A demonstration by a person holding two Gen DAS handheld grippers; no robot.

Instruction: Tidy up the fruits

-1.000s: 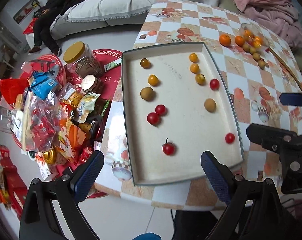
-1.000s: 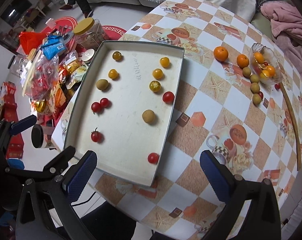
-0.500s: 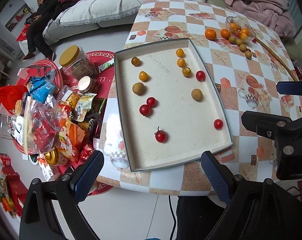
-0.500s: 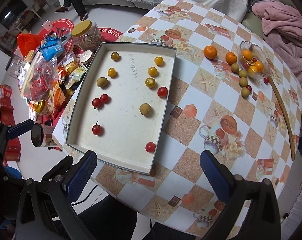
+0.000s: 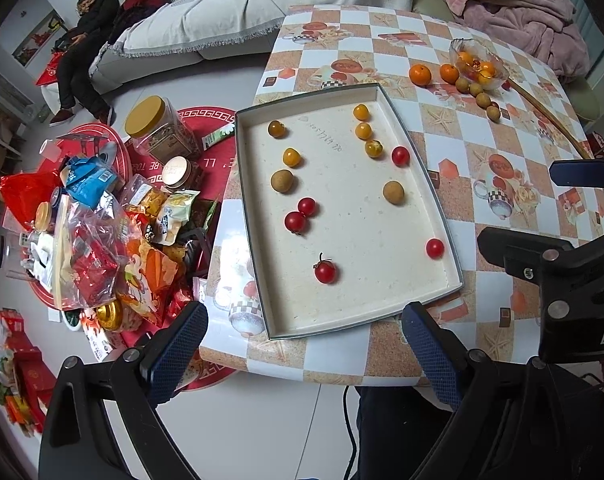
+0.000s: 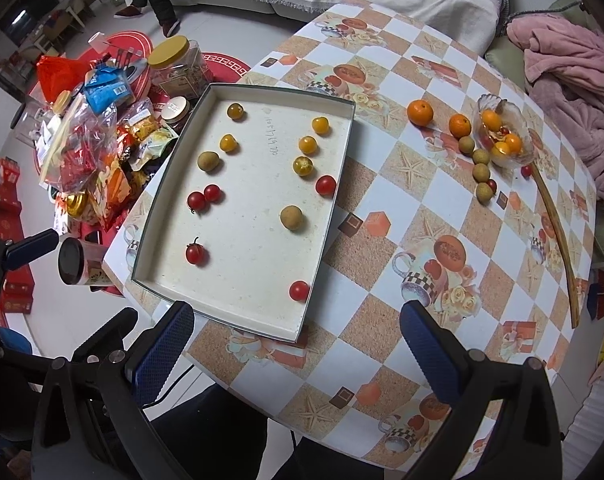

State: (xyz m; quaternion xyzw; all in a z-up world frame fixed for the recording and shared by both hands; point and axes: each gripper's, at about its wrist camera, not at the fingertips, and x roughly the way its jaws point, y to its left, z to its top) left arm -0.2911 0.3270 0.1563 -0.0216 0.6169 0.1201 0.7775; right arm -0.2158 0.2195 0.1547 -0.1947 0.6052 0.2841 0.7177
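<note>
A living room with a grey sofa (image 5: 230, 20) at the far side and a heap of snack bags (image 5: 102, 240) on the floor to the left; in the middle a table (image 6: 442, 216) under a checked cloth, with a shallow tray (image 6: 344, 160) on its left part, one short end at the near edge; the fruit lies in two groups; in the tray, red tomatoes (image 5: 295, 222) mostly toward the near end, yellow tomatoes (image 5: 363, 131) toward the far end, and two brown longans (image 5: 393, 192) between them, all loosely scattered, so the sorting looks unfinished; far right on the cloth, well apart from the tray, two oranges (image 6: 420, 113) and a row of longans beside a glass bowl (image 6: 520, 152) that holds more orange fruit, probably the stock to draw from; a long wooden stick (image 6: 558, 240) runs along the right edge; the left gripper (image 5: 302, 356) hangs off the near edge, in line with the tray's near end, fingers spread wide and holding nothing; the right gripper (image 6: 298, 354) hangs over the near edge to the right of the tray's corner, likewise wide and empty; both sit high and back, which suits surveying the layout before choosing a fruit; the stemmed tomato (image 5: 325, 272) nearest the left gripper seems the easiest pick, though round fruit may roll when nudged.
</note>
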